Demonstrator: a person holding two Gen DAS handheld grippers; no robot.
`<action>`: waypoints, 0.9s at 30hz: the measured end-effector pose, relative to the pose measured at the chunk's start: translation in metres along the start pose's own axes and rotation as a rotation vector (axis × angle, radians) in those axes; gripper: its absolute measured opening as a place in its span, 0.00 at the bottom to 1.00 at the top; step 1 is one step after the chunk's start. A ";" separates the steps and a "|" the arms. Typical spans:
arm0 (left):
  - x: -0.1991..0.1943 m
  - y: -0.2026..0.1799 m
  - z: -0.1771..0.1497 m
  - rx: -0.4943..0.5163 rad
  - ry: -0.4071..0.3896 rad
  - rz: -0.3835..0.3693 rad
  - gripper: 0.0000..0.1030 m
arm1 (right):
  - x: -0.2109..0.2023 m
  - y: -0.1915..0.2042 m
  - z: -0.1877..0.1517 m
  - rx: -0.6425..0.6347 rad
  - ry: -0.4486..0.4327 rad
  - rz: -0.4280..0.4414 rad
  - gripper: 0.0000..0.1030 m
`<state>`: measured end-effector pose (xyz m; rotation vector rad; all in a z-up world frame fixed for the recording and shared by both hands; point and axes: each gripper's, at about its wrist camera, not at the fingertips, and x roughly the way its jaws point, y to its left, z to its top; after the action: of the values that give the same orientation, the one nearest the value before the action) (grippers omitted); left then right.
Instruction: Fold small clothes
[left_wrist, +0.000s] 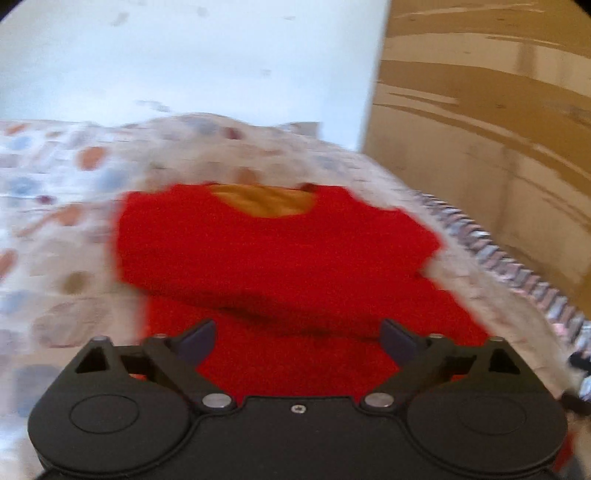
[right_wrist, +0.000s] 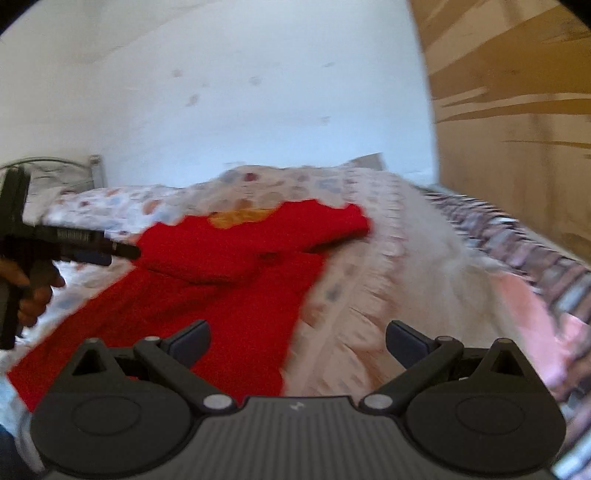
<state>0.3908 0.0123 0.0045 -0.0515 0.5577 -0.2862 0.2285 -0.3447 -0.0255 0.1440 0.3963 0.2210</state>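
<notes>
A small red sweater (left_wrist: 273, 258) with an orange lining at the neck lies flat on the patterned bed cover (left_wrist: 55, 240). One sleeve is folded across its chest. My left gripper (left_wrist: 299, 338) is open and empty, just above the sweater's lower part. In the right wrist view the sweater (right_wrist: 221, 280) lies left of centre with one sleeve stretched to the right. My right gripper (right_wrist: 297, 339) is open and empty over the sweater's right hem edge. The left gripper (right_wrist: 125, 251) also shows in the right wrist view, held by a hand at the sweater's left shoulder.
A wooden wardrobe (left_wrist: 498, 129) stands close along the right side of the bed. A white wall (right_wrist: 240, 92) is behind. A metal bed frame (right_wrist: 94, 166) shows at the far left. A pink cloth (right_wrist: 535, 325) lies at the right edge.
</notes>
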 end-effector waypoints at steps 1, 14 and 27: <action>-0.001 0.013 -0.001 -0.008 0.001 0.038 0.97 | 0.010 0.001 0.009 0.000 0.011 0.040 1.00; 0.041 0.167 0.014 -0.318 -0.099 0.080 0.79 | 0.241 0.081 0.163 -0.119 0.145 0.366 0.80; 0.104 0.189 0.019 -0.390 -0.062 -0.054 0.29 | 0.421 0.228 0.196 -0.248 0.339 0.532 0.63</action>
<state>0.5333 0.1640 -0.0567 -0.4521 0.5451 -0.2245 0.6430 -0.0418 0.0409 -0.0380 0.6597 0.8232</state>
